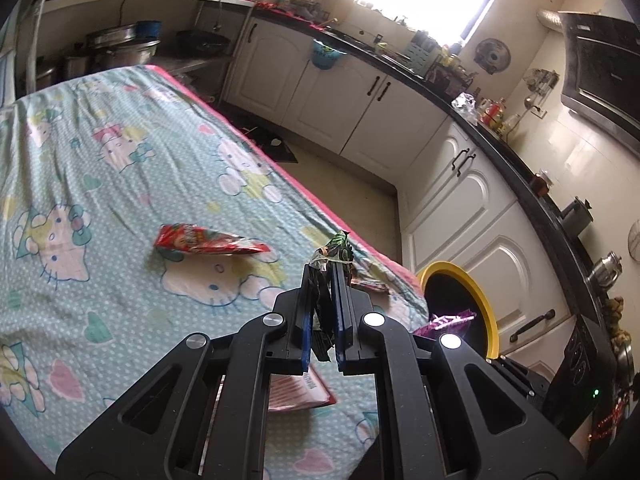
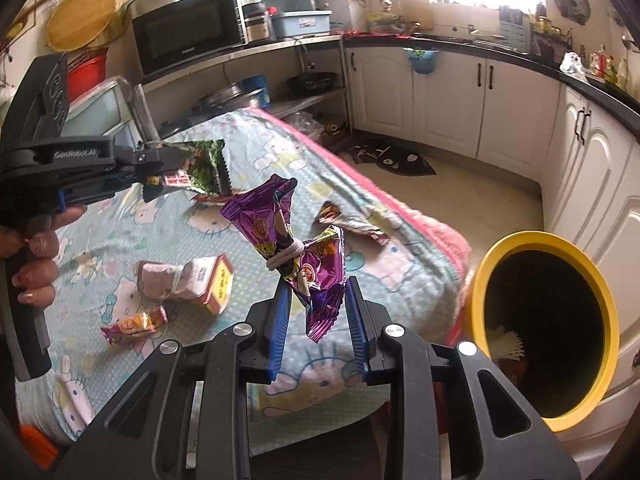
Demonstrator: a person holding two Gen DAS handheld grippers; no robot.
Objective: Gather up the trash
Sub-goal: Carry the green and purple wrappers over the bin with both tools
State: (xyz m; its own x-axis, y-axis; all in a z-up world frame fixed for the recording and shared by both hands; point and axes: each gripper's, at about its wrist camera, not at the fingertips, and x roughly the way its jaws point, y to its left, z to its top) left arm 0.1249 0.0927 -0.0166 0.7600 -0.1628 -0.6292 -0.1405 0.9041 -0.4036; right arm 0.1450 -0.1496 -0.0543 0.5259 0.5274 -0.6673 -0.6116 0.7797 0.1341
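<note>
Your left gripper (image 1: 325,280) fingers are clamped on a green wrapper (image 1: 335,250); your right gripper (image 2: 318,300) pinches a purple wrapper (image 2: 296,248) beside the yellow bin (image 2: 600,280), which holds something white (image 2: 508,344), perhaps paper.

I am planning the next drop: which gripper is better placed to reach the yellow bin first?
Probably the right gripper: its purple foil wrapper hangs beside the round yellow-rimmed bin.

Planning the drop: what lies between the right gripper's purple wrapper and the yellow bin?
Right wrist view: only the table's cloth edge separates purple wrapper from yellow bin.
</note>
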